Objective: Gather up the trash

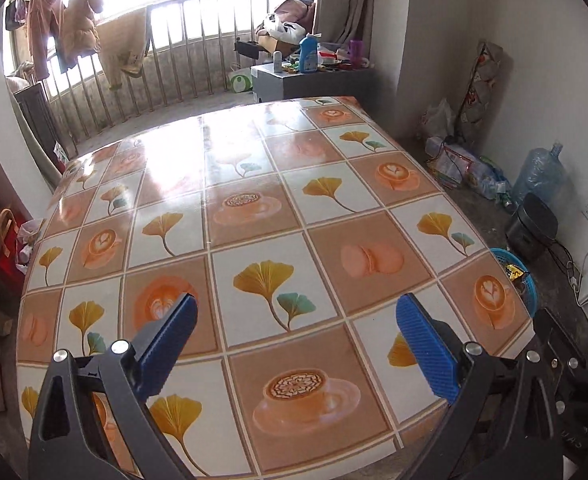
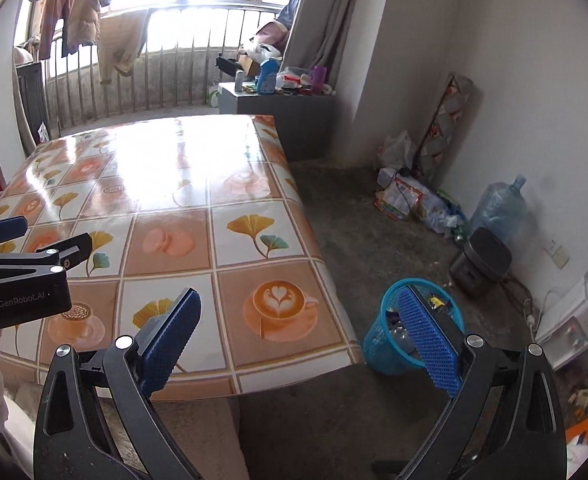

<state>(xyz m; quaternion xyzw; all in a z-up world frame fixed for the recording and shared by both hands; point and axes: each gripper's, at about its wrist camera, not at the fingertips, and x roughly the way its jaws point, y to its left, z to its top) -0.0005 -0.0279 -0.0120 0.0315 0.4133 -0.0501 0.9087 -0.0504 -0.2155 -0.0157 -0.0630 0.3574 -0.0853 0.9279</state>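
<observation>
We hold both hand-held grippers released and empty, the left hand-held gripper (image 1: 294, 344) over the near edge of the worktop (image 1: 253, 184), the right hand-held gripper (image 2: 302, 344) over its corner at four o'clock. The trash already sits in the blue basket (image 2: 378, 340) on the floor at three o'clock of the worktop, with loose bags (image 2: 410, 200) heaped by the wall at one o'clock. We judge a careless swing could tip the light basket and spill it.
</observation>
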